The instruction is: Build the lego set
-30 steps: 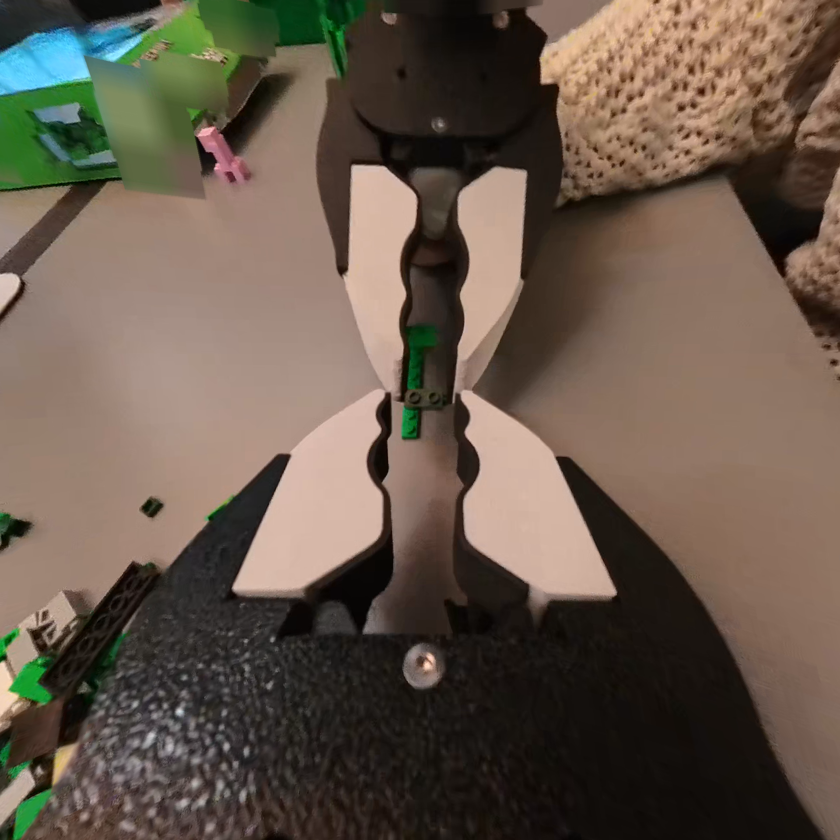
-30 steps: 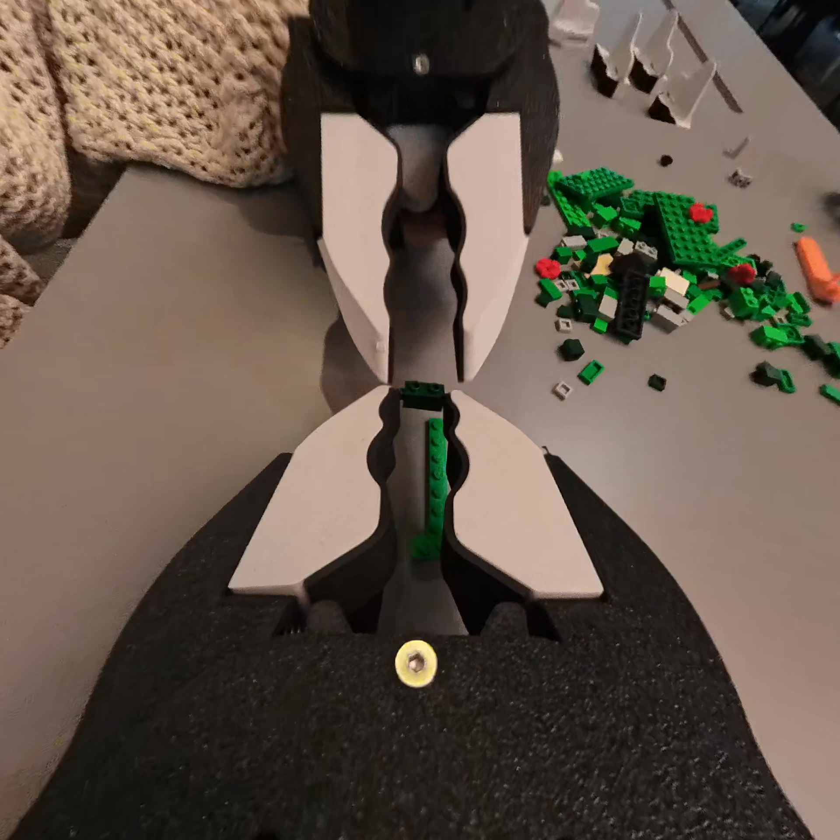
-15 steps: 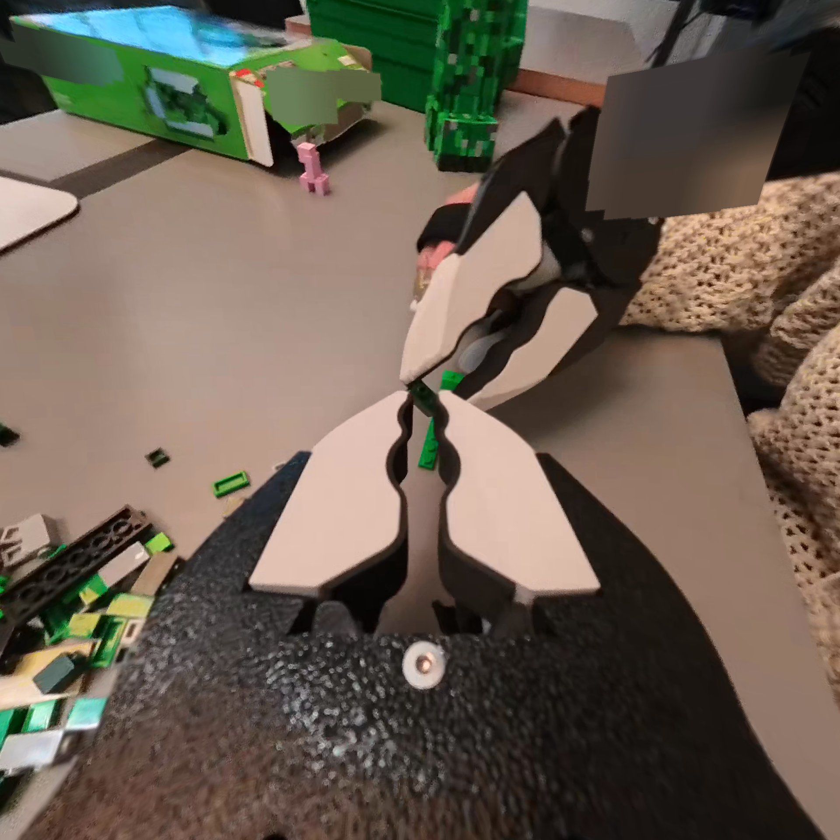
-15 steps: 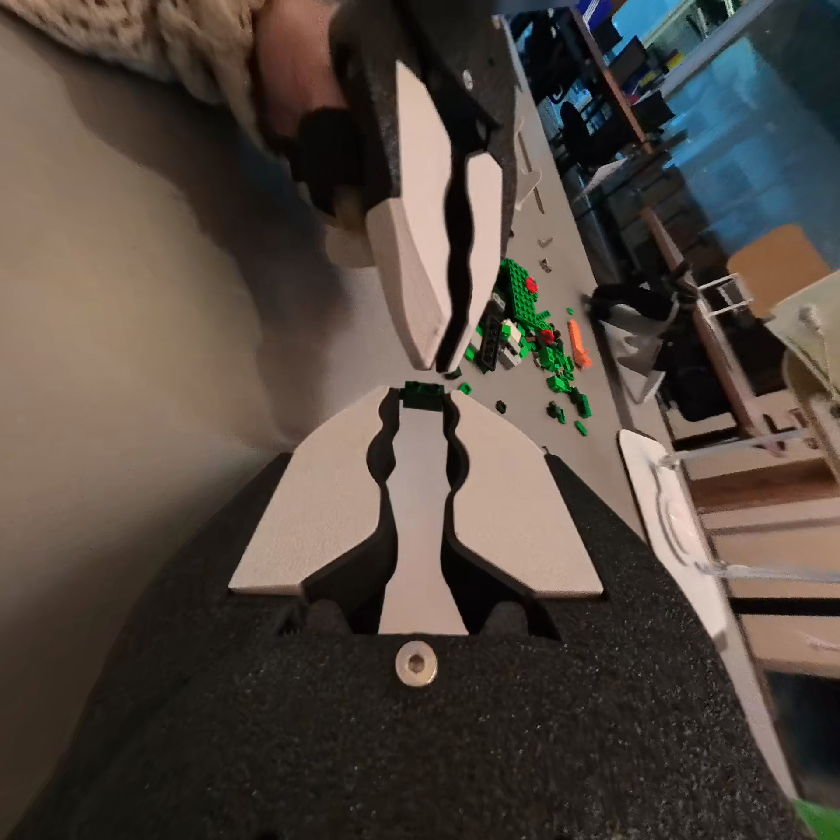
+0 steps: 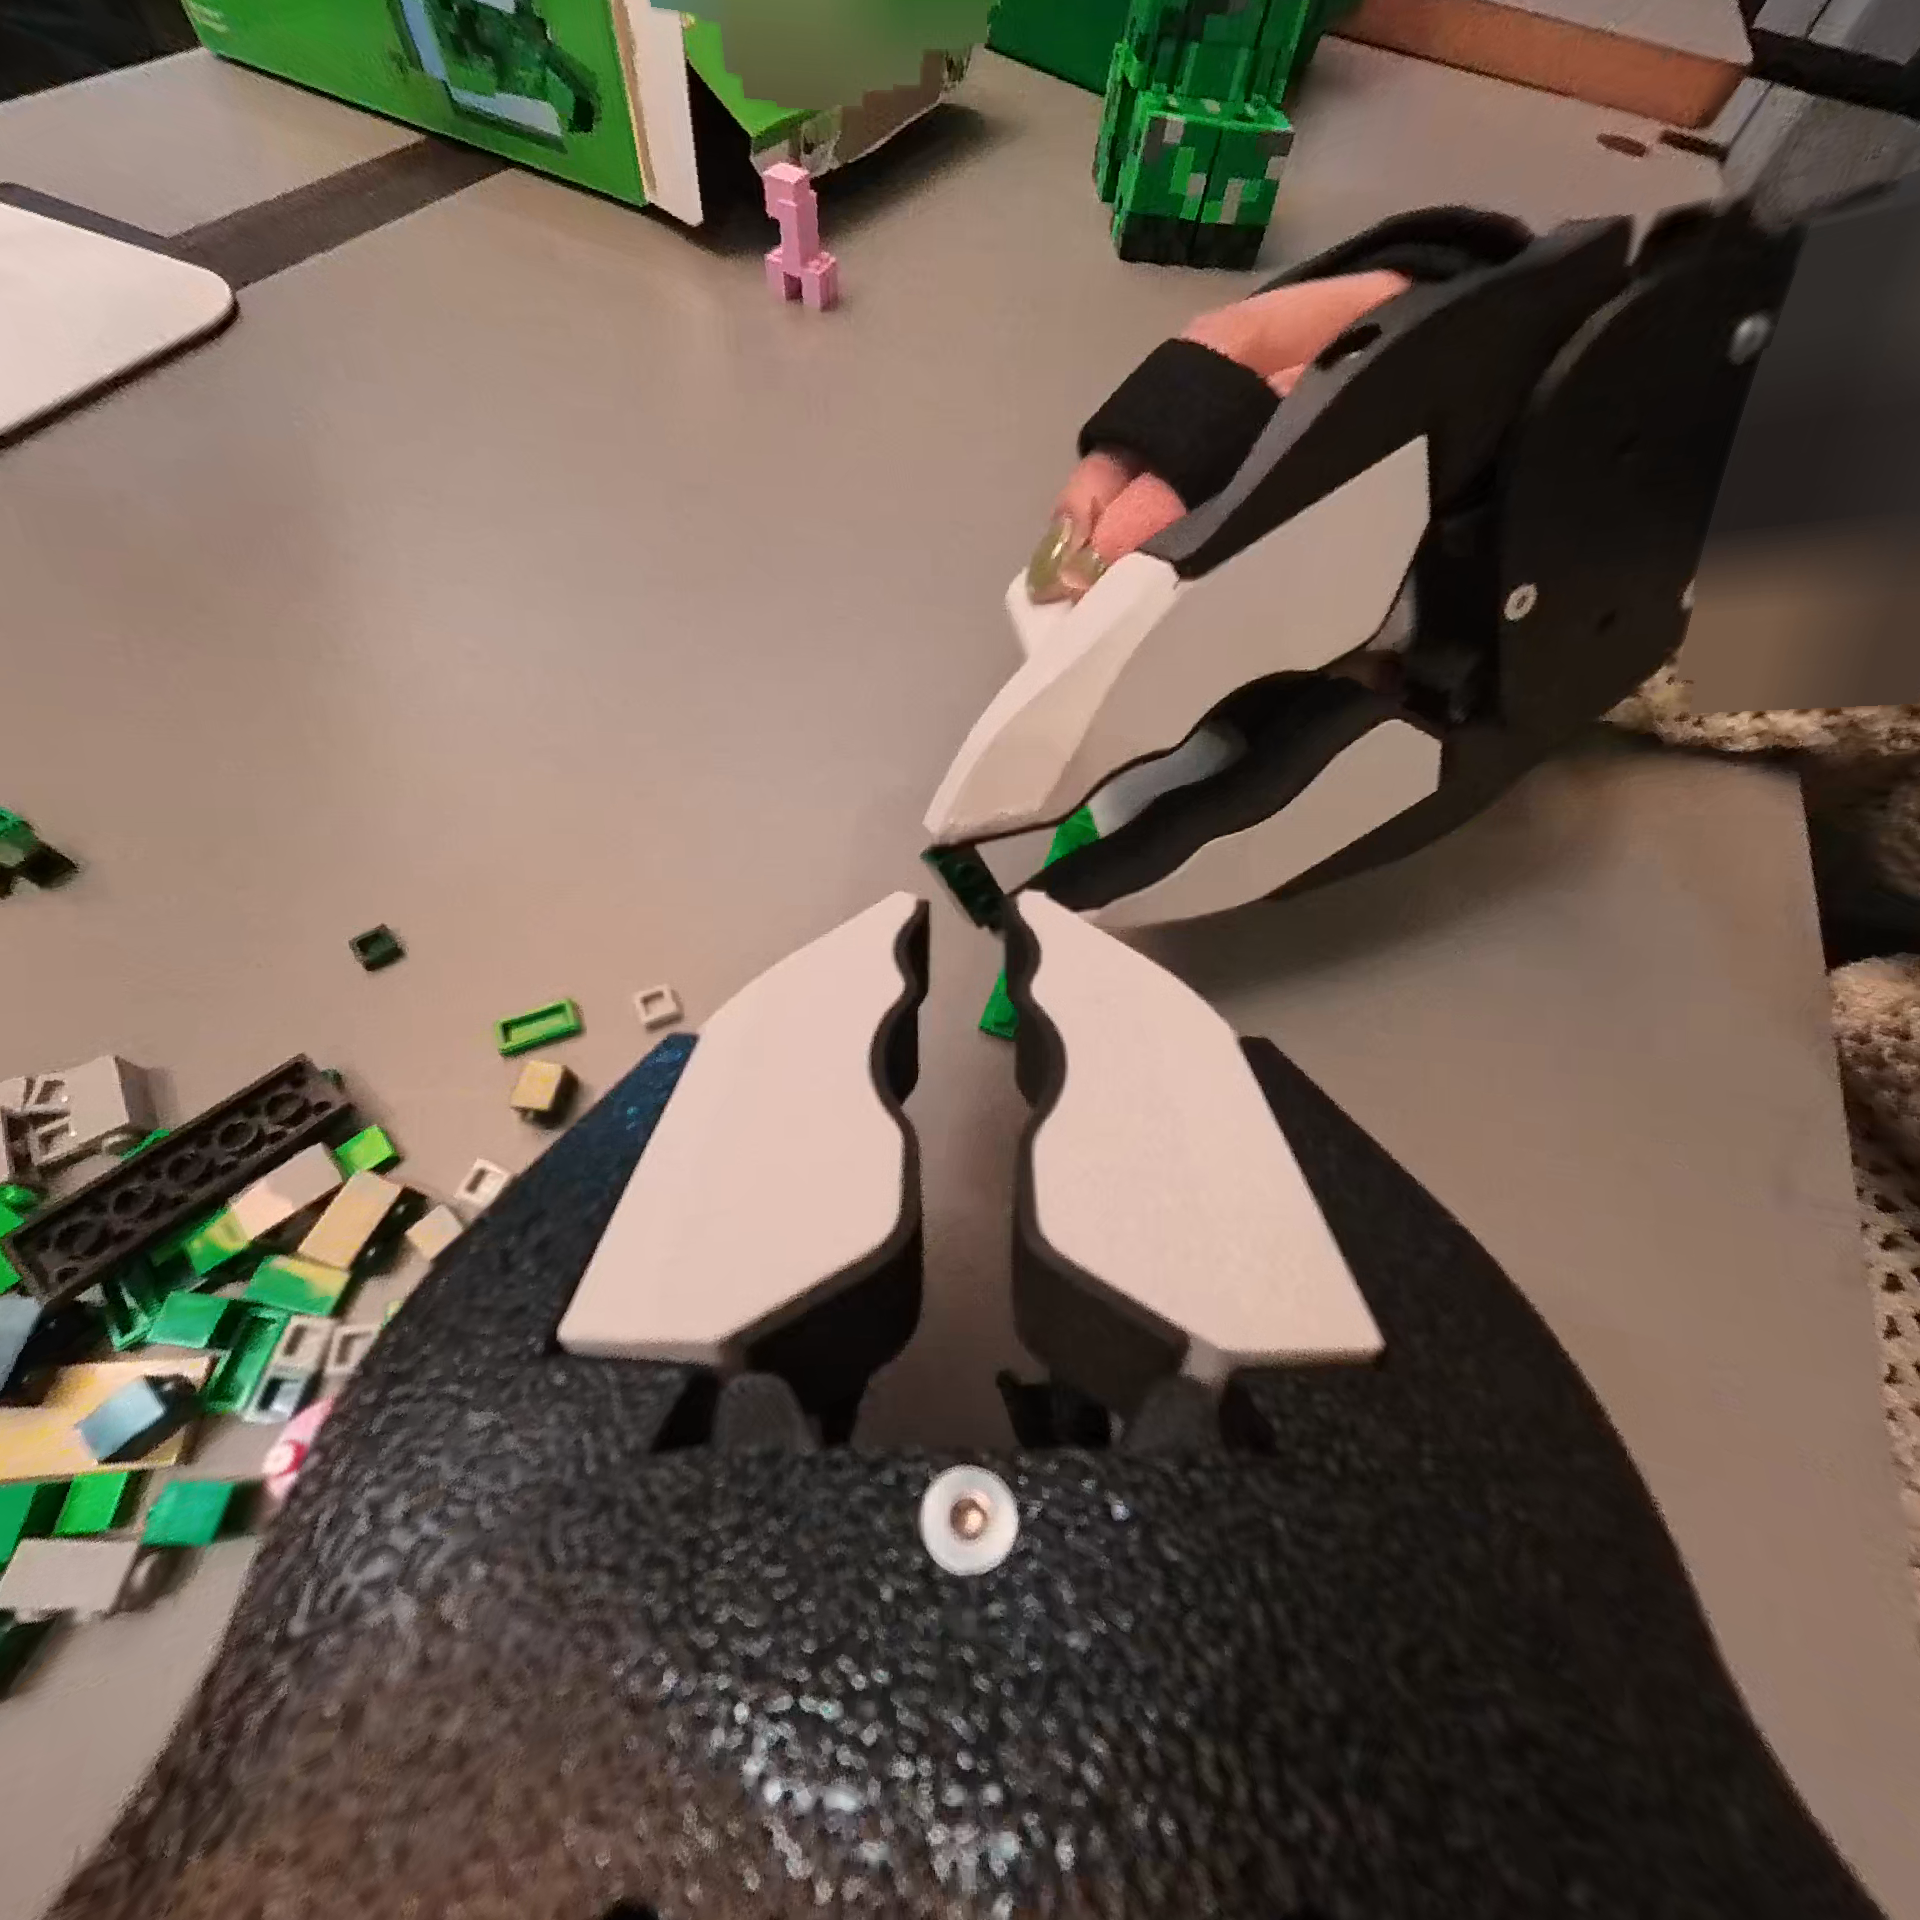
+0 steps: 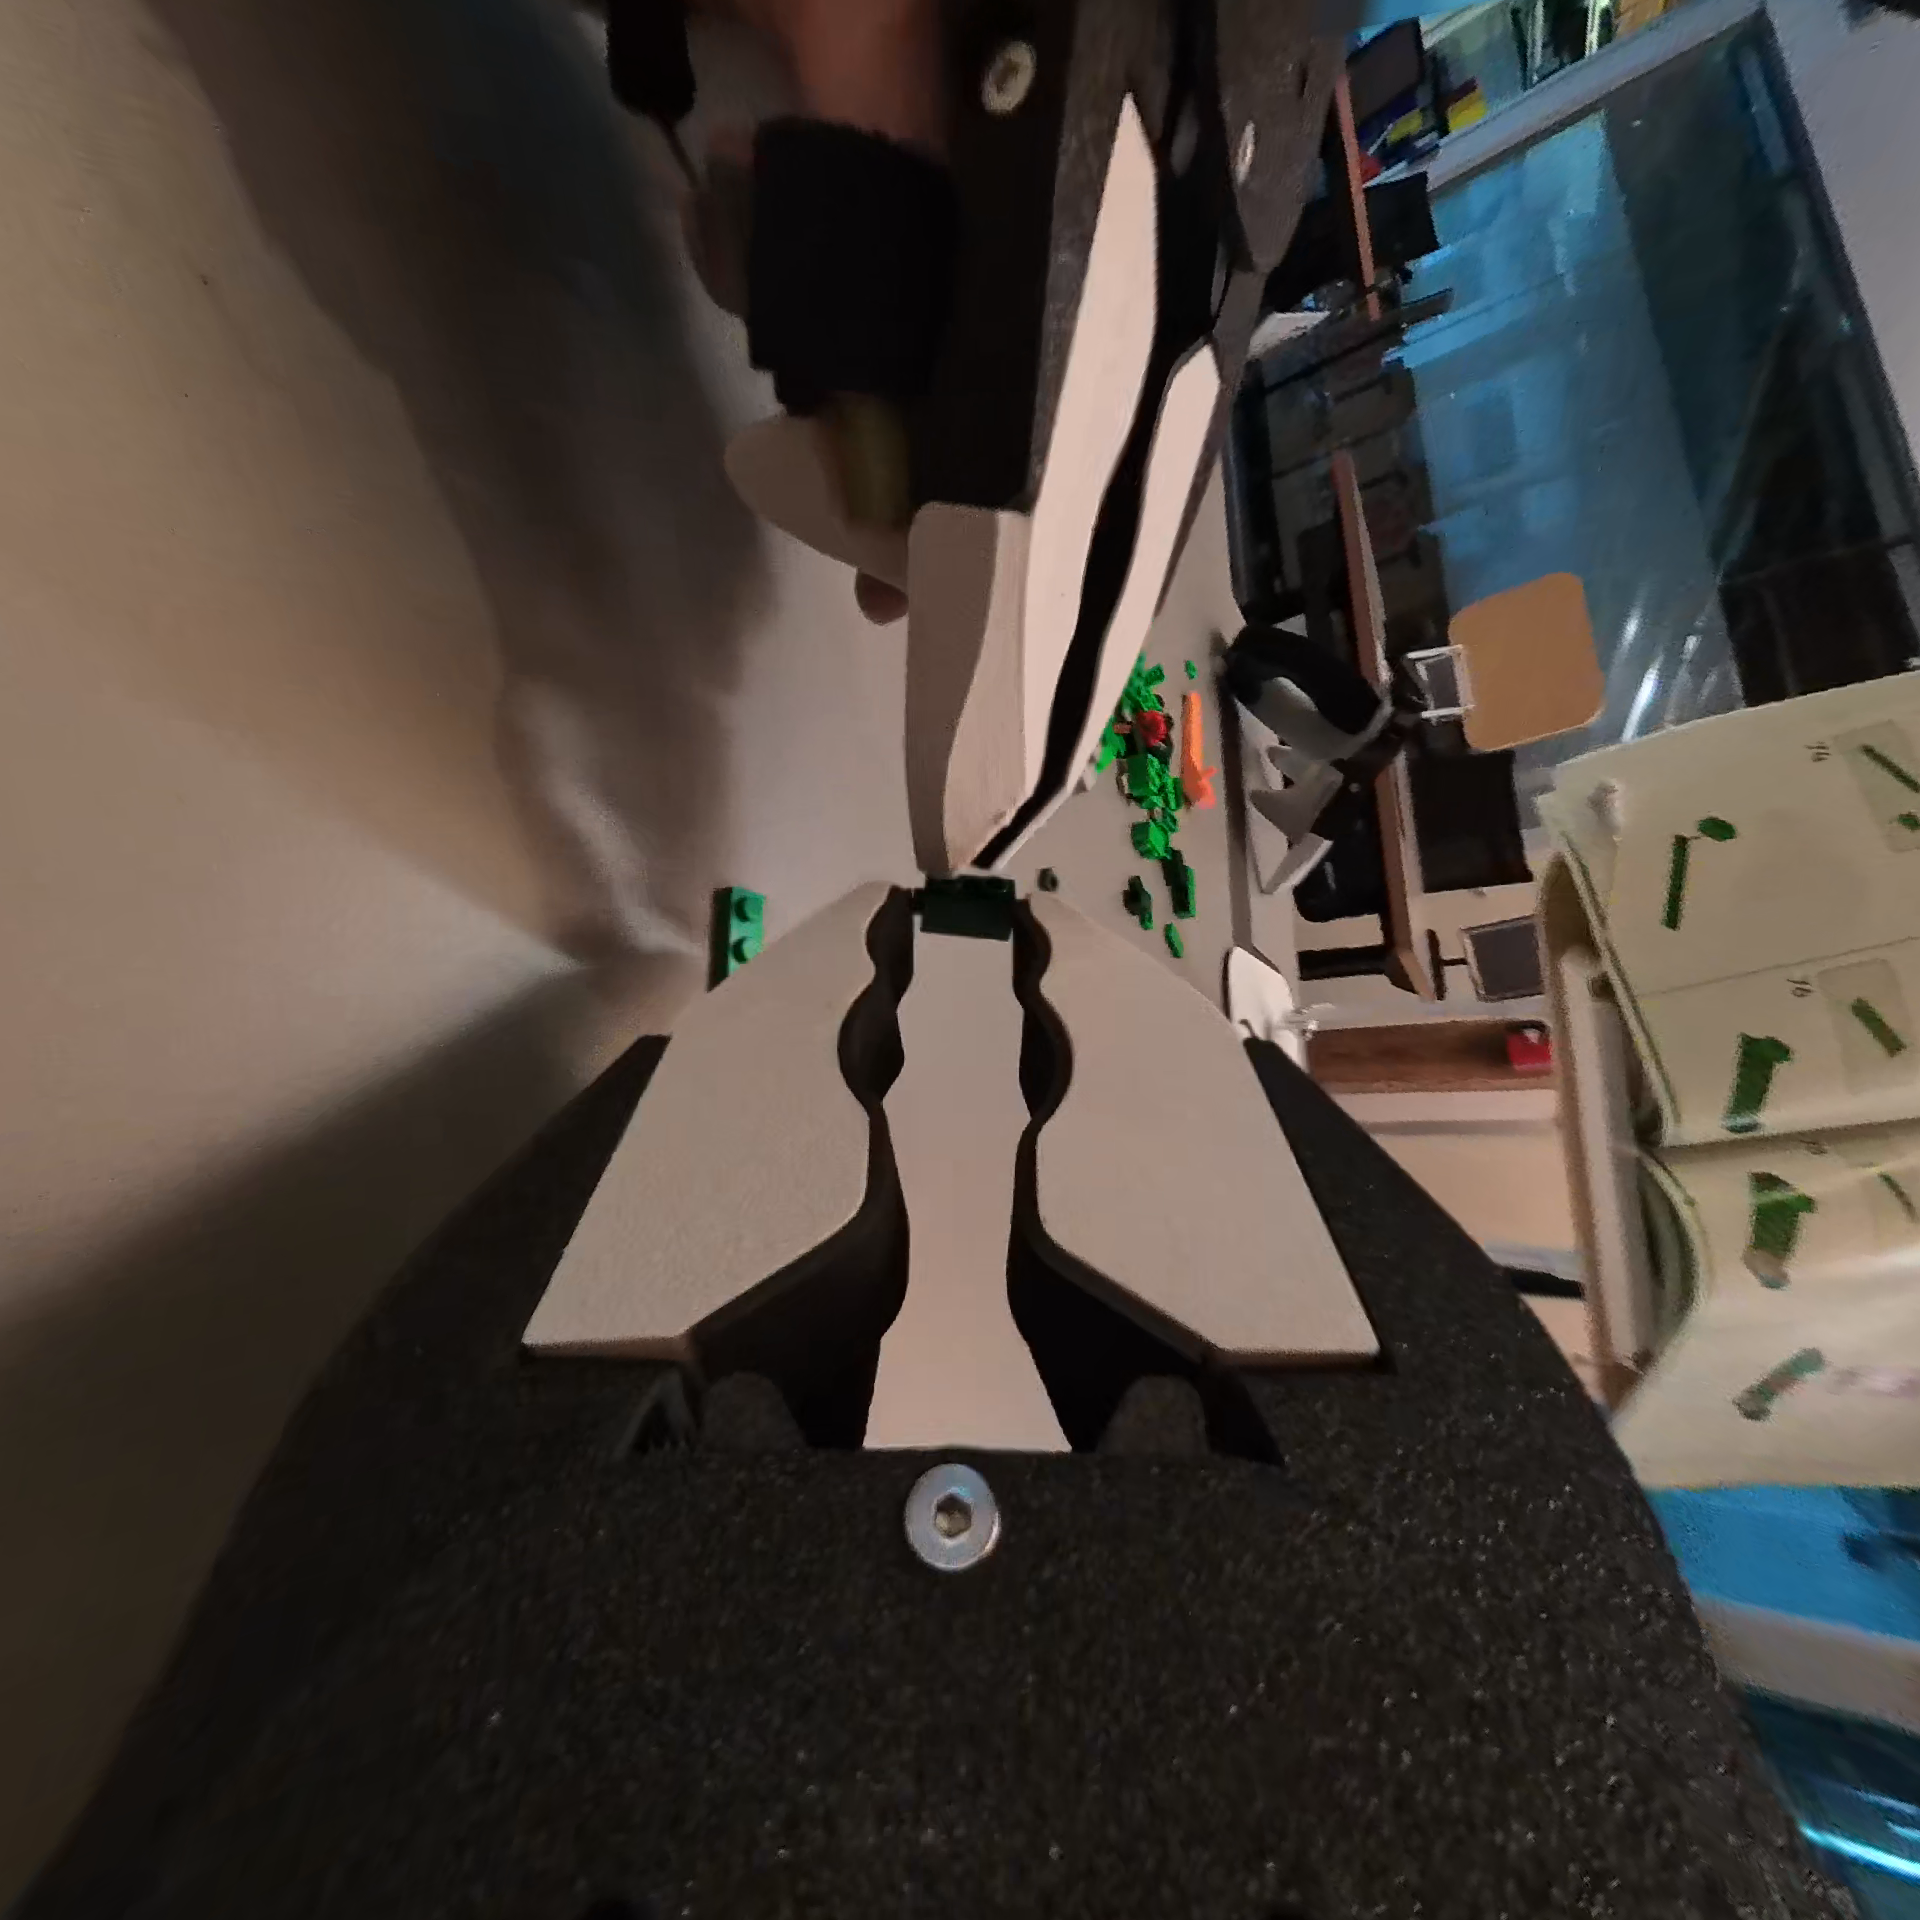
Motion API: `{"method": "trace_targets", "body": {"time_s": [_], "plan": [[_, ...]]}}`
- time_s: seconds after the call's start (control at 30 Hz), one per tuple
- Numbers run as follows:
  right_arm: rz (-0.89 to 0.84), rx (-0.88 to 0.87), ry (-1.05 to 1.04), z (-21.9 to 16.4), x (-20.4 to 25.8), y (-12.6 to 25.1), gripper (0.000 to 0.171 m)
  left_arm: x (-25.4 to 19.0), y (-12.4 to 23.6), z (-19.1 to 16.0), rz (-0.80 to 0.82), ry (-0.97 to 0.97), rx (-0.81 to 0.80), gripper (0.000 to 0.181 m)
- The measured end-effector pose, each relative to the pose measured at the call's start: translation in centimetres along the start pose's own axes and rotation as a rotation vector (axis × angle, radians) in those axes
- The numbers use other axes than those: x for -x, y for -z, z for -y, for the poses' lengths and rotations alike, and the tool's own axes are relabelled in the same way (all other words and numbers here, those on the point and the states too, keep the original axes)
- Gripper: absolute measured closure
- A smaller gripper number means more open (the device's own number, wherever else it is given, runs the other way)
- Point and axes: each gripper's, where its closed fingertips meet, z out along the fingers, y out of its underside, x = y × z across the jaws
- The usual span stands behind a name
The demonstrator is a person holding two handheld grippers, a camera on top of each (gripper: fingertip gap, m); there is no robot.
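Observation:
My right gripper (image 6: 966, 902) is shut on a small dark green brick (image 6: 966, 916) at its fingertips. In the left wrist view the right gripper (image 5: 982, 862) comes in from the right with the brick (image 5: 966, 888) in it. My left gripper (image 5: 968, 909) has its jaws nearly together with nothing between them, tips right at the brick. In the right wrist view the left gripper (image 6: 958, 860) comes down from above and touches the top of the brick. A long bright green plate (image 5: 1000, 1003) lies under the grippers and shows left of my right finger (image 6: 738, 930).
A pile of loose bricks (image 5: 208, 1247) lies at the left on the grey table (image 5: 520, 623). A green box (image 5: 499, 83), a pink figure (image 5: 798, 239) and a built green block figure (image 5: 1195, 135) stand at the back. An open instruction booklet (image 6: 1766, 987) is to the right.
The two grippers faced each other head-on; now the right one has rolled and comes in from the side. The left jaws have narrowed. The dark green brick stays in the right gripper.

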Motion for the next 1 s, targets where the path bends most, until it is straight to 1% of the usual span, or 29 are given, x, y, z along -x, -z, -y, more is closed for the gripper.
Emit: {"method": "trace_targets", "body": {"time_s": [0.03,0.13,0.2,0.27,0.3,0.37,0.43,0.5,0.53,0.63,0.73,0.83,0.9,1.0], "plan": [[-0.009,0.015,0.022,-0.1,-0.1,0.0,0.153,0.1,0.1,0.1,-0.004,0.012,-0.008,0.168],[-0.023,0.020,0.080,0.1,0.0,0.1,0.153,0.0,0.1,0.2,-0.027,0.052,-0.017,0.166],[-0.028,0.029,0.125,0.2,0.2,0.1,0.153,-0.3,-0.2,-0.2,-0.039,0.048,0.009,0.165],[0.011,-0.001,0.104,0.5,0.7,0.2,0.153,-0.2,-0.2,-0.6,-0.037,0.024,0.039,0.161],[0.072,-0.029,0.024,0.6,1.2,0.2,0.153,-0.2,0.0,-0.7,-0.044,0.005,0.045,0.162],[0.246,-0.074,-0.216,0.6,2.2,0.3,0.153,0.0,0.6,-0.7,-0.055,-0.052,0.052,0.166],[0.389,-0.121,-0.434,0.9,2.2,0.5,0.153,0.1,1.3,-0.5,-0.070,-0.117,0.045,0.169],[0.525,-0.125,-0.571,0.9,2.7,0.6,0.153,-0.1,1.8,-0.2,-0.085,-0.175,0.033,0.172],[0.564,-0.118,-0.591,0.7,3.0,0.5,0.153,-0.3,1.9,-0.2,-0.090,-0.209,0.029,0.173],[0.572,-0.111,-0.577,0.4,3.1,0.5,0.153,-0.5,2.0,-0.2,-0.077,-0.308,0.030,0.172],[0.601,-0.113,-0.602,0.7,3.2,0.5,0.153,-1.6,1.5,-0.7,-0.091,-0.457,0.034,0.172],[0.608,-0.067,-0.601,0.6,3.5,-0.1,0.153,-1.5,0.9,-2.1,-0.051,-0.574,0.115,0.177],[0.613,-0.030,-0.580,0.4,3.8,-0.3,0.152,-1.5,0.7,-2.7,-0.056,-0.585,0.142,0.178],[0.639,-0.010,-0.580,0.4,4.2,-0.4,0.152,-1.6,0.7,-2.8,-0.075,-0.573,0.137,0.177]]}}
